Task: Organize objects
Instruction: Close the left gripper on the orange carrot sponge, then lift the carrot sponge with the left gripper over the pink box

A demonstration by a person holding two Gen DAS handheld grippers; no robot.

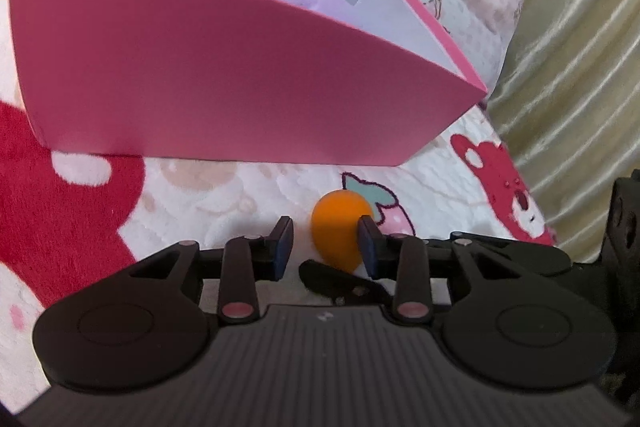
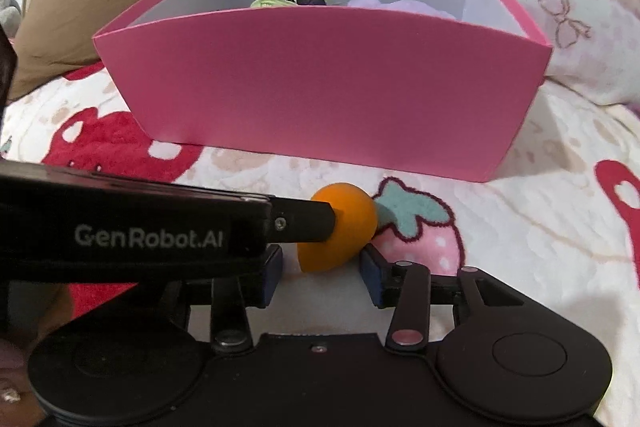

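Clearly the orange sponge (image 2: pixel 336 227) sits on the blanket (image 2: pixel 520 227), just ahead of the right gripper (image 2: pixel 320 277), whose 2 pads stand apart beside it, not yet pressing. The left gripper (image 1: pixel 326 247) is nearly closed, one pad touching it. Push the right gripper forward so it closes around the sponge's middle, then lift over the pink box (image 2: pixel 320 87) beyond.

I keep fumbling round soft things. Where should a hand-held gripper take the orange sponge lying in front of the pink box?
Grip the orange sponge across its wide rounded body, coming from above on the near side; the pink box blocks the far side.
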